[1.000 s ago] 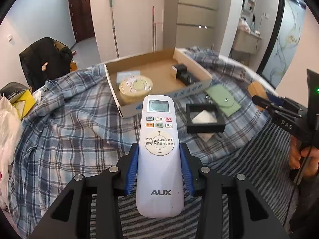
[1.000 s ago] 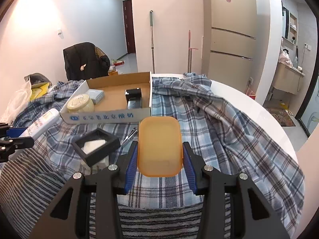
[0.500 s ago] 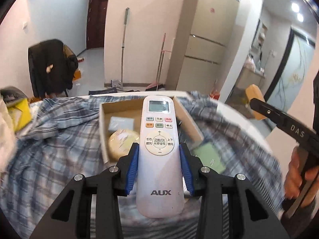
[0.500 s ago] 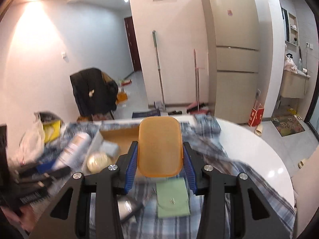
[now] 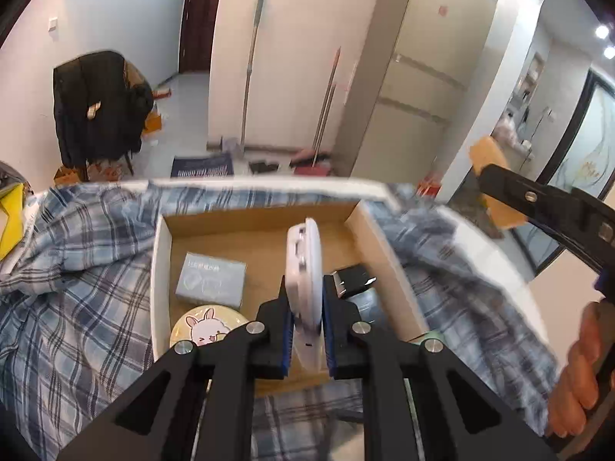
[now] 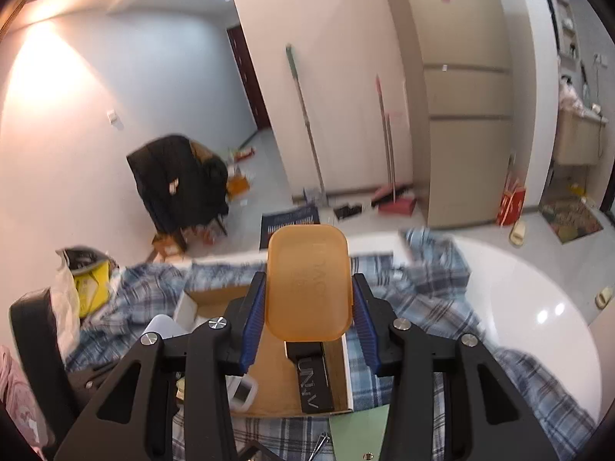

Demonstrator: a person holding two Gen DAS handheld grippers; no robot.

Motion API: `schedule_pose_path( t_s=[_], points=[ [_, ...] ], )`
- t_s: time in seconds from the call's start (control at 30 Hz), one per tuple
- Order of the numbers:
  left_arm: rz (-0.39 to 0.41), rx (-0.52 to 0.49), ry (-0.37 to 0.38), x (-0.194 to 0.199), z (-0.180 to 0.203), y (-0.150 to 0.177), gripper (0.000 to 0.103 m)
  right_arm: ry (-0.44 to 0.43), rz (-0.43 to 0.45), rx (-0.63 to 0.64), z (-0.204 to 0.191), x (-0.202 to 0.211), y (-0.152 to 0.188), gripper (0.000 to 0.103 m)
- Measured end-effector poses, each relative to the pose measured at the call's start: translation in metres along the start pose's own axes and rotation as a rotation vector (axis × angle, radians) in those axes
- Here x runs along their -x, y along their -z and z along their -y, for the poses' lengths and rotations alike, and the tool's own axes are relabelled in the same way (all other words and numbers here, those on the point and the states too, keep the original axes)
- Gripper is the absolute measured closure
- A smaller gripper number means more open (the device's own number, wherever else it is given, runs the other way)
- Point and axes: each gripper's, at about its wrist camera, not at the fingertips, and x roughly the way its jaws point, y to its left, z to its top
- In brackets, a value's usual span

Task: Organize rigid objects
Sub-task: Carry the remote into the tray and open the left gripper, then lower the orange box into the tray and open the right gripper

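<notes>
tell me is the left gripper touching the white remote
Touching: the left wrist view shows the left gripper with both blue pads pressed against the white remote, held edge-on over the cardboard box.

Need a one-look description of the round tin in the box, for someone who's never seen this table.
Find the open cardboard box on the plaid cloth. In its near-left corner, just in front of the grey-blue card box, lies the round tin: the only round item there, pale yellow with a cartoon rabbit on the lid.

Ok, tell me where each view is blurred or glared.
Left wrist view: plaid cloth smeared at right, remote and cardboard box fairly sharp. Right wrist view: cloth and chair motion-blurred, orange case crisp, lamp glare on the left wall.
</notes>
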Motion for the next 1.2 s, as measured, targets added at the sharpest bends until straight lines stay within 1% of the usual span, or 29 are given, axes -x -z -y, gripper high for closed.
schedule_pose_path(
  t_s=[0.03,0.07,0.1,0.17,0.23,0.4,0.5,0.57,0.67,0.77,0.87,0.93,0.97,1.0,1.07,1.1,1.13,1.2],
  points=[
    [-0.007,0.006,-0.008,-0.007,-0.002,0.001,0.089,0.005,-0.02,-0.004,0.003,-0.008,0.002,0.061],
    [0.016,0.008,-0.01,-0.009,-0.006,0.003,0.089,0.007,-0.039,-0.005,0.005,-0.015,0.005,0.061],
    [0.02,0.008,-0.004,-0.009,-0.007,0.005,0.089,0.006,-0.048,-0.007,0.008,-0.019,0.006,0.061],
    [0.012,0.011,0.019,-0.009,-0.011,0.005,0.089,0.012,-0.056,-0.016,0.013,-0.025,0.006,0.061],
    [0.013,0.012,0.024,-0.009,-0.013,0.005,0.089,0.024,-0.058,-0.017,0.016,-0.027,0.007,0.061],
    [0.066,-0.014,0.029,-0.013,-0.01,0.006,0.089,0.038,-0.073,-0.014,0.015,-0.033,0.011,0.061],
    [0.089,0.003,0.006,-0.022,-0.01,0.003,0.089,0.032,-0.092,-0.015,0.016,-0.039,0.014,0.061],
    [0.071,0.0,-0.012,-0.028,-0.009,-0.004,0.089,0.03,-0.1,-0.02,0.018,-0.042,0.015,0.061],
    [0.023,-0.036,-0.018,-0.041,-0.004,-0.017,0.089,0.041,-0.115,-0.027,0.021,-0.049,0.018,0.061],
    [-0.011,-0.068,-0.052,-0.054,0.001,-0.026,0.088,0.044,-0.13,-0.027,0.022,-0.055,0.021,0.061],
    [-0.067,-0.07,-0.102,-0.064,0.001,-0.03,0.084,0.043,-0.137,-0.023,0.022,-0.057,0.022,0.061],
    [-0.087,-0.038,-0.088,-0.067,-0.004,-0.029,0.074,0.042,-0.134,-0.023,0.022,-0.056,0.022,0.061],
    [-0.088,-0.029,-0.08,-0.067,-0.006,-0.028,0.058,0.041,-0.132,-0.023,0.023,-0.056,0.021,0.061],
    [-0.07,-0.027,-0.084,-0.064,-0.008,-0.027,0.035,0.041,-0.13,-0.023,0.023,-0.056,0.02,0.061],
    [0.004,-0.041,-0.122,-0.052,-0.008,-0.024,0.02,0.039,-0.126,-0.027,0.024,-0.054,0.02,0.061],
    [0.05,-0.06,-0.147,-0.042,-0.008,-0.023,0.019,0.039,-0.123,-0.028,0.024,-0.053,0.019,0.061],
    [0.067,-0.076,-0.162,-0.035,-0.006,-0.023,0.019,0.039,-0.12,-0.029,0.024,-0.052,0.019,0.061],
    [0.092,-0.09,-0.154,-0.018,-0.007,-0.024,0.019,0.037,-0.112,-0.028,0.024,-0.049,0.017,0.061]
  ],
)
